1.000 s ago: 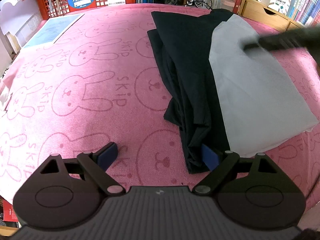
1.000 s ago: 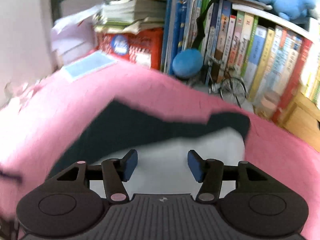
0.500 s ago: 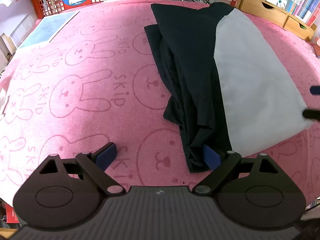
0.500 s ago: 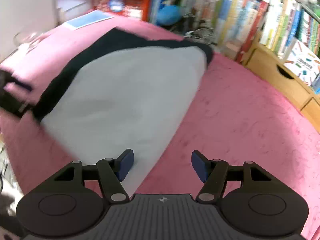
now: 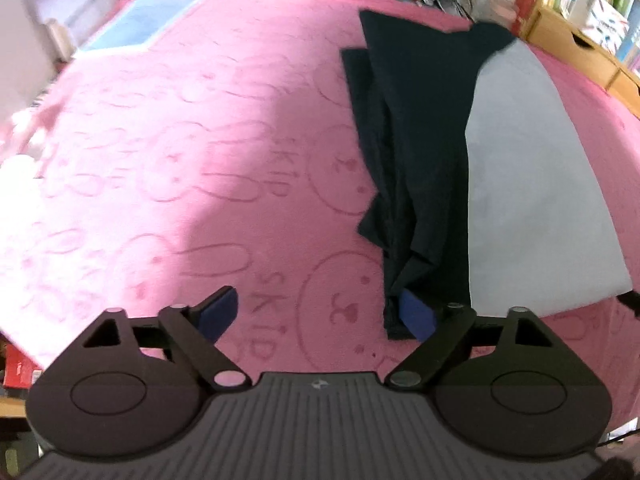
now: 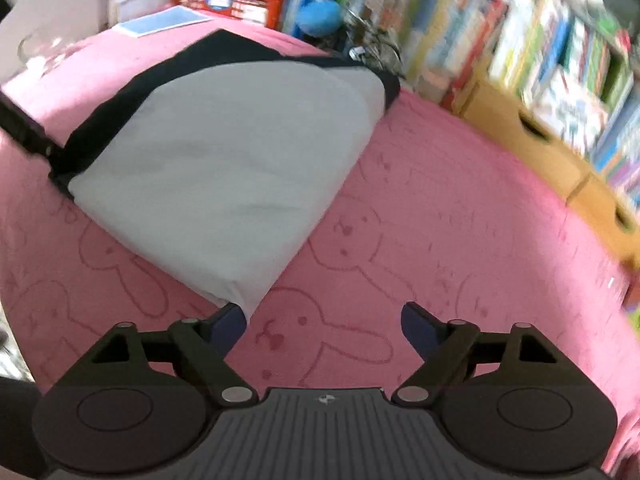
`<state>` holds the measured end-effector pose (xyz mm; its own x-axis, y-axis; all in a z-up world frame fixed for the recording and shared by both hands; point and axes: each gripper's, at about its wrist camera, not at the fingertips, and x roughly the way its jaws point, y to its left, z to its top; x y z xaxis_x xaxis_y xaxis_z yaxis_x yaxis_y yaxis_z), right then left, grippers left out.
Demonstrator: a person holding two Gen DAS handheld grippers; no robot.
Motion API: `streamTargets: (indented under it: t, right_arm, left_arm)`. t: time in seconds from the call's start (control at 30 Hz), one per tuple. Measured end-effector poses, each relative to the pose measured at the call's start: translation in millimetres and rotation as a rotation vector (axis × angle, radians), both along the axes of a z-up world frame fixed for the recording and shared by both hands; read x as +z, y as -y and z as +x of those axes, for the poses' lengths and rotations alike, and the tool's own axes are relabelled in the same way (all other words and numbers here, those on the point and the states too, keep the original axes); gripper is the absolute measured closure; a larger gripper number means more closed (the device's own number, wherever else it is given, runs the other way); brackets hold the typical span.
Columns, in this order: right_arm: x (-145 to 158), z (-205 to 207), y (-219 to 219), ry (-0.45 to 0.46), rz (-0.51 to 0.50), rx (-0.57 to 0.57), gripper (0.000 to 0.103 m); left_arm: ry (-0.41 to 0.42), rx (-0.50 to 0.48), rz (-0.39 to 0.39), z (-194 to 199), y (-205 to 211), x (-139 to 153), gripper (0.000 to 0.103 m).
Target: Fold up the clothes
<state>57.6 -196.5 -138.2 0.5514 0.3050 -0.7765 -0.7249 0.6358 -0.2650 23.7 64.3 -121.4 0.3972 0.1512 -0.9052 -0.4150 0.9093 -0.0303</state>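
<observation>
Pink rabbit-print cloth (image 5: 200, 160) over the table, black-and-grey garment (image 6: 224, 168) partly folded toward its near-right edge, further folds judged left, left gripper (image 5: 320, 316) jaws slightly narrowed, right gripper (image 6: 324, 326) jaws just widened, both apart and gripping nothing.

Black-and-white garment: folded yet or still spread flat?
Partly folded: the garment lies narrow, its black side bunched in layers beside the smooth white panel.

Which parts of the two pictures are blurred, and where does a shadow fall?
Left wrist view: the pink blanket looks smeared, its rabbit prints soft; a broad shadow darkens its middle, and the far shelves are blurred. Right wrist view: the bookshelf is streaked by motion, while the grey and black garment stays fairly sharp; fisheye bends both.
</observation>
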Motion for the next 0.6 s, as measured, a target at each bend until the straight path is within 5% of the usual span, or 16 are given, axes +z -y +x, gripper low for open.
streamTargets:
  t: [0.07, 0.17, 0.43, 0.6]
  right_arm:
    - [0.1, -5.7, -3.7, 0.031, 0.007, 0.036, 0.02]
    - [-5.5, -4.5, -6.7, 0.012, 0.049, 0.033, 0.027]
    - [-10.8, 1.8, -4.2, -0.091, 0.209, 0.002, 0.071]
    - [-2.1, 9.0, 6.4, -0.14, 0.312, -0.044, 0.072]
  left_arm:
    - [0.013, -0.028, 0.088, -9.0, 15.4, 15.7, 0.029]
    - [0.049, -0.172, 0.272, -20.3, 52.2, 36.9, 0.031]
    - [0.127, -0.749, 0.677, -6.9, 163.6, 22.6, 0.042]
    - [0.199, -1.007, 0.758, 12.7, 195.1, -1.6, 0.051]
